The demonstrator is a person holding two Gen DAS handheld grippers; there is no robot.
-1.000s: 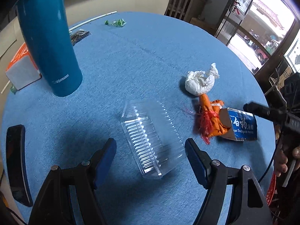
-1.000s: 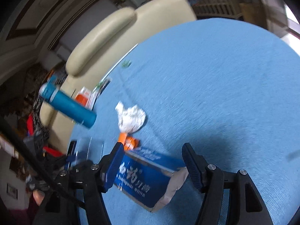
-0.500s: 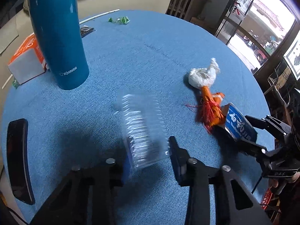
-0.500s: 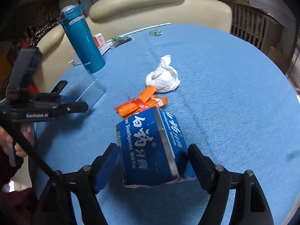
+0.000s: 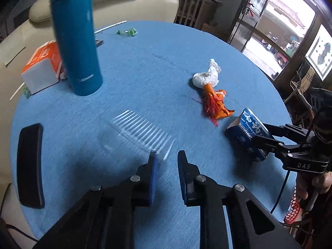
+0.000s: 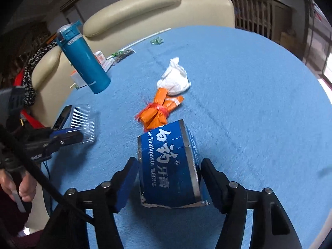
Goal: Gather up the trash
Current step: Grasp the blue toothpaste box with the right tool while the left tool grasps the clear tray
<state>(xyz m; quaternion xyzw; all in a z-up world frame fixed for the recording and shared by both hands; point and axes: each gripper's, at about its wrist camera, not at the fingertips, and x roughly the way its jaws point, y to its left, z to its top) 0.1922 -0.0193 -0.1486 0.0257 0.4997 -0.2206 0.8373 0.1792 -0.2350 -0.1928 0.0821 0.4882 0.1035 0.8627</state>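
left gripper (image 5: pixel 166 161) pinched on clear plastic tray (image 5: pixel 143 130) edge | right gripper (image 6: pixel 169 178) closing around toothpaste box (image 6: pixel 170 166) | likely light, crushable: grip box's flat sides gently | tray thin, slippery

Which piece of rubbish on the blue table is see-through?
The ribbed plastic tray beside the left tongs. The crumpled tissue, orange wrapper bundle and toothpaste box are all opaque.
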